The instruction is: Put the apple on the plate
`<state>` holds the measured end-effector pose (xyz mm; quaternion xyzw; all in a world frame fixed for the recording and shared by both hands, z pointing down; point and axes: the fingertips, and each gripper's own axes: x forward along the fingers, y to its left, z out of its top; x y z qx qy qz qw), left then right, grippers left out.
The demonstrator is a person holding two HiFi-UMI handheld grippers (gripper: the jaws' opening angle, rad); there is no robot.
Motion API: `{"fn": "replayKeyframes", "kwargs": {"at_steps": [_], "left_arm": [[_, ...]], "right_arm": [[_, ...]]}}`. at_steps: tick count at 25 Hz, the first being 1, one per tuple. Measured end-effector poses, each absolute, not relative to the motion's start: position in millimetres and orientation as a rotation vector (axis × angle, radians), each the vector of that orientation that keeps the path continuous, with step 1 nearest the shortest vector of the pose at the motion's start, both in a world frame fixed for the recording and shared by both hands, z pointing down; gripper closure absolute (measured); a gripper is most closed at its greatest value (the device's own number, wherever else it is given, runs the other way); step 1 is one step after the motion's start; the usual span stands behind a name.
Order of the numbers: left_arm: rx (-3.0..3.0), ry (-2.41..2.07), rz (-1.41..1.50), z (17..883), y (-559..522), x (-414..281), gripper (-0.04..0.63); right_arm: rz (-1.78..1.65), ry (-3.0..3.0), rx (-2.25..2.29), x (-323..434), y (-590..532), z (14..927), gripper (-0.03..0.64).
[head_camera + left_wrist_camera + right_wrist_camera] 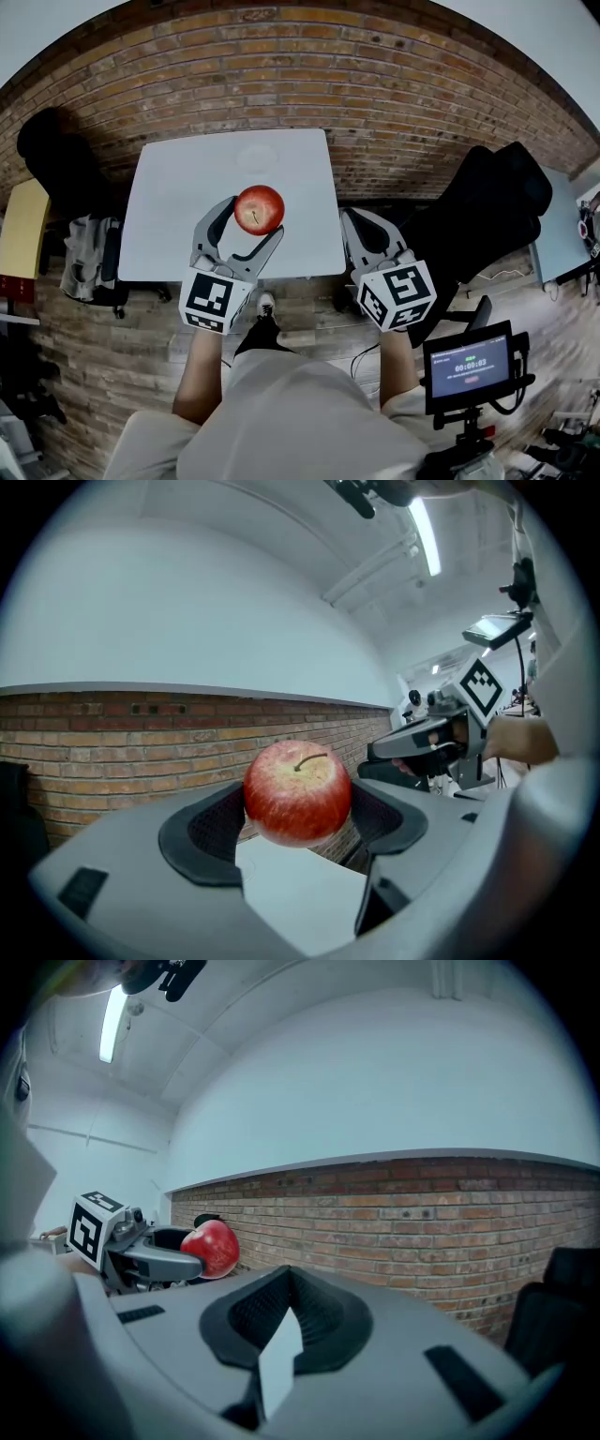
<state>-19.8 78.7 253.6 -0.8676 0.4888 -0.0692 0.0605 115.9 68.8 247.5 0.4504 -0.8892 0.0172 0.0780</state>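
Apple (259, 208), glossy red with a short stem, sits clamped between the dark ribbed pads (211, 827) of our left gripper (298, 819), above the smooth white table (169, 225). Only the head view shows us the round white plate (258, 157), farther back on that table. Our right gripper (287, 1283) is pressed together, empty, beside the table's edge.

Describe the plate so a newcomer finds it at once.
Find the white table against the brick wall. Toward its far edge, beyond the apple in the left gripper, lies the plate. White like the tabletop, it shows only as a faint round outline.
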Motion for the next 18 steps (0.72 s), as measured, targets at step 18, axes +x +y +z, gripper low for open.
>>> {"fn": "replayKeyframes", "kwargs": {"at_steps": [18], "left_arm": [[-2.695, 1.415, -0.229, 252.1, -31.6, -37.8, 0.235]], "right_arm": [[0.128, -2.627, 1.398, 92.0, -30.1, 253.3, 0.614]]}}
